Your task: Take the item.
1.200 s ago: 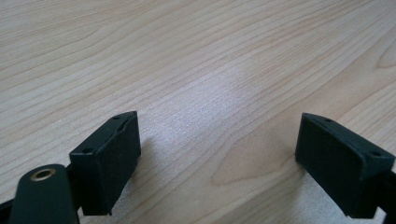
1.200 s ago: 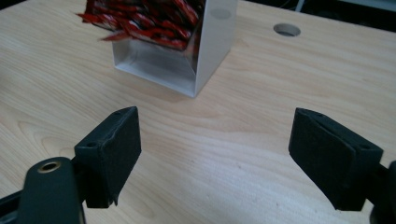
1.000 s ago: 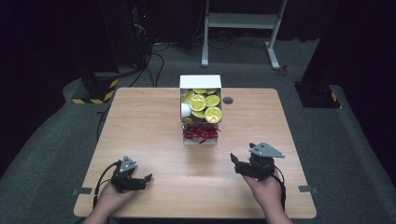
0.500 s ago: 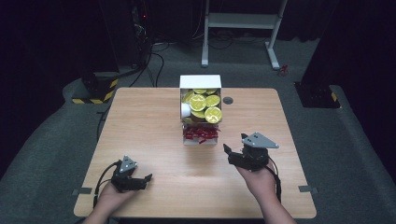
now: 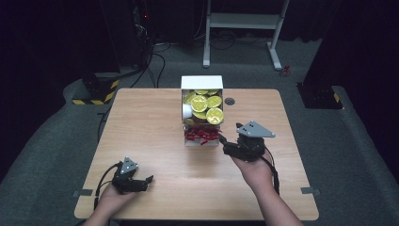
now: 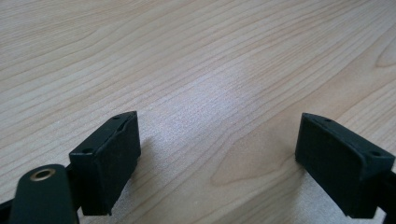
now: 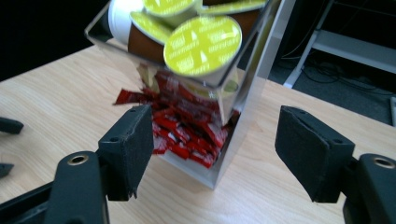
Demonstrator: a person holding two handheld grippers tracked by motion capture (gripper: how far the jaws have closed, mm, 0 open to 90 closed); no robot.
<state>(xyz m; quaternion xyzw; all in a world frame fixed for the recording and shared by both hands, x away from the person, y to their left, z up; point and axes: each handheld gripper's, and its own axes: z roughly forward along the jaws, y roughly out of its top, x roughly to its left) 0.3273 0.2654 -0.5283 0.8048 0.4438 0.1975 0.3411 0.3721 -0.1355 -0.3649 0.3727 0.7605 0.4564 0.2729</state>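
A clear two-tier organiser (image 5: 201, 109) stands at the table's middle back. Its upper part holds several coffee pods with yellow-green lids (image 5: 207, 104) (image 7: 202, 45). Its lower tray holds several red sachets (image 5: 199, 134) (image 7: 187, 126). My right gripper (image 5: 226, 142) (image 7: 212, 154) is open, just right of the tray's front, jaws pointing at the sachets with nothing between them. My left gripper (image 5: 145, 181) (image 6: 217, 158) rests open on bare wood near the front left edge.
The wooden table (image 5: 141, 127) has a dark grommet (image 5: 229, 101) right of the organiser. A white frame stand (image 5: 244, 21) and dark equipment stand on the floor behind. Yellow-black hazard tape (image 5: 94, 96) marks a base at back left.
My right gripper has moved forward and left toward the organiser's sachet tray. The left gripper has stayed in place.
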